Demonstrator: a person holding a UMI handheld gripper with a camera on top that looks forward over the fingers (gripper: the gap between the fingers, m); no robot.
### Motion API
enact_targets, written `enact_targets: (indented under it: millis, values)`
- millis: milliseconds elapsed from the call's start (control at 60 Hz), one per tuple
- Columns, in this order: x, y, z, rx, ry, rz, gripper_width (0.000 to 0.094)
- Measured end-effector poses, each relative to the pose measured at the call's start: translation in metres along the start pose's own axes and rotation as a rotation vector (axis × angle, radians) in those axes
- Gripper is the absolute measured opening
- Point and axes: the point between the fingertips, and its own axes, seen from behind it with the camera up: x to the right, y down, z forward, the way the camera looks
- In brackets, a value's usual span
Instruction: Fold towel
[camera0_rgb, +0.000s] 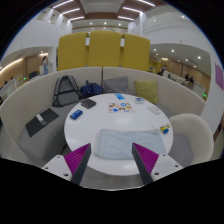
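Observation:
A pale grey-white towel (122, 143) lies folded flat on the near part of a round white table (100, 118), just ahead of and between my fingers. My gripper (112, 163) is open, hovering above the table's near edge, with nothing between the purple pads (78, 160). The towel's near edge runs across the gap between the fingertips.
On the table beyond the towel are a blue cup (76, 114), a dark flat object (88, 103), small colourful pieces (121, 104) and a yellow item (165, 128). White curved seats (30, 112) ring the table; a white chair (192, 130) stands beside it. Yellow partitions (100, 48) stand behind.

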Motion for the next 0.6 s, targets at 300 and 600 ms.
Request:
enact_targets:
  millis: [300, 600]
  values:
    - [-0.041, 0.037, 0.132, -0.022, 0.077, -0.005, 0.0868]
    - [-0.059, 0.076, 0.242, -0.082, 0.057, 0.012, 0.0616]
